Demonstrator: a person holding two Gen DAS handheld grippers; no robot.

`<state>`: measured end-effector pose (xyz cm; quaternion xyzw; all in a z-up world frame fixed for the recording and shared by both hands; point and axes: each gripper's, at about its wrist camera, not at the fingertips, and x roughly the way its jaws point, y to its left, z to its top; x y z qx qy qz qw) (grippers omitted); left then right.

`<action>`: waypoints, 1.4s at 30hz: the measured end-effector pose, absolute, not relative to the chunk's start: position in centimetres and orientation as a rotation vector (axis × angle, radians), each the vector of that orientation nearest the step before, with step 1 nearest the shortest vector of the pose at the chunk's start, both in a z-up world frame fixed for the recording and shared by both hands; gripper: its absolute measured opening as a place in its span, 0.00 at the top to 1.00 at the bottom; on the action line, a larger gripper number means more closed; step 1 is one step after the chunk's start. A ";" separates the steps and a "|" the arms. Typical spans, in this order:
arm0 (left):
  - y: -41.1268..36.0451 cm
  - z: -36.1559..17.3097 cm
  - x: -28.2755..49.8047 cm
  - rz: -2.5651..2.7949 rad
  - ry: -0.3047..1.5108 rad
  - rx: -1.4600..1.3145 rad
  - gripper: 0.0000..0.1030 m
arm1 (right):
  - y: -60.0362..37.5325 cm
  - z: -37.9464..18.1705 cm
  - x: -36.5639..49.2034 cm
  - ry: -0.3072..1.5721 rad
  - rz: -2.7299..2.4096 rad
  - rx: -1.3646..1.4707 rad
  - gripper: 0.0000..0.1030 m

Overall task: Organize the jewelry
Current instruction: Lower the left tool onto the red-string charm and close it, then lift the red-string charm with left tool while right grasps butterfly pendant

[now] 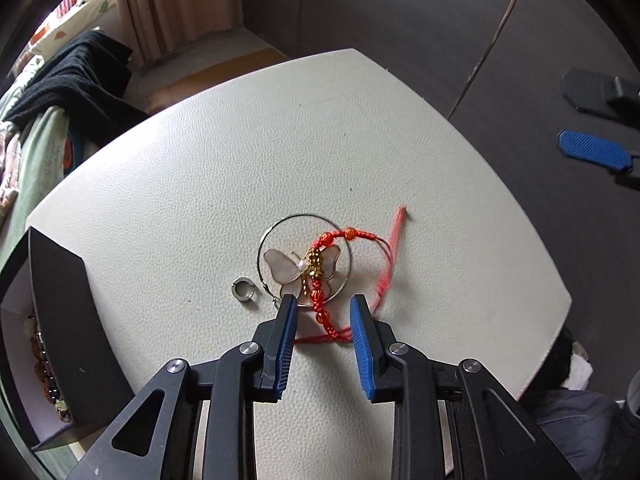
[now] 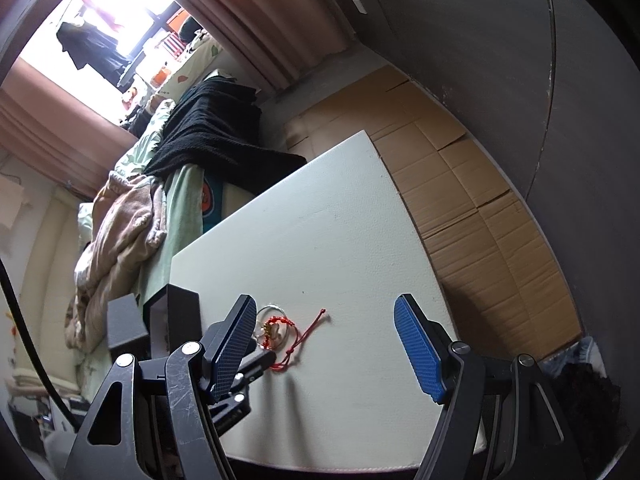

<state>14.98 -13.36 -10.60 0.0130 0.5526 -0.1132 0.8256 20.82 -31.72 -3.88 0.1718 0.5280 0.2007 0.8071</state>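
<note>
A small pile of jewelry lies on the white table: a red cord bracelet with red beads and a gold charm, a pearly butterfly brooch, and a thin metal hoop around them. A small silver ring lies just left of the pile. My left gripper is open, low over the table, its fingertips either side of the bracelet's beaded strand. My right gripper is open and empty, held higher above the table; the pile shows between its fingers, with the left gripper beside it.
An open black jewelry box stands at the table's left edge with beaded pieces inside; it also shows in the right wrist view. A bed with a black blanket lies beyond the table. Flattened cardboard covers the floor to the right.
</note>
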 end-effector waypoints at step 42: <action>0.1 -0.9 12.7 -0.179 0.877 -0.303 0.93 | -19.6 -8.6 21.6 1.270 0.554 0.112 0.37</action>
